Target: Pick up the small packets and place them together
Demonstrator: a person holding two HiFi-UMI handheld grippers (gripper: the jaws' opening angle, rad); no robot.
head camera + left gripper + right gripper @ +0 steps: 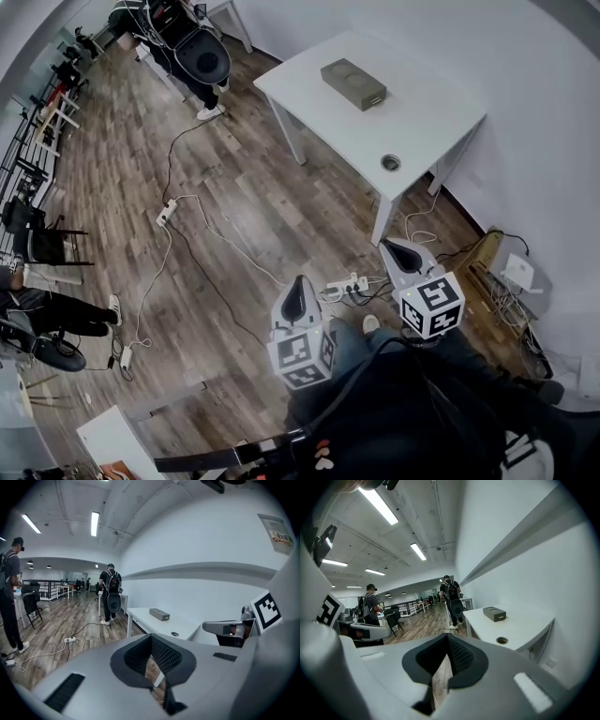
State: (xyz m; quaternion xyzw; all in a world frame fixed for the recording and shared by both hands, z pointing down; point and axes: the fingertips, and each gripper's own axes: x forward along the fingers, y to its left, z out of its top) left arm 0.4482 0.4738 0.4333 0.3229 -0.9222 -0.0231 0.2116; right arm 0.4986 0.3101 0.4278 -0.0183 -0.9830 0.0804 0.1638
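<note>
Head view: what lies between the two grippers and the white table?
A white power strip and cables on the wood floor, ahead of the left gripper and right gripper, shown in the head view.

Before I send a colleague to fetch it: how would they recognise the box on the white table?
Go to the white table by the white wall. On its far end lies a flat grey-green oblong box. It is the only loose thing there; the round hole nearby is set into the top.
</note>
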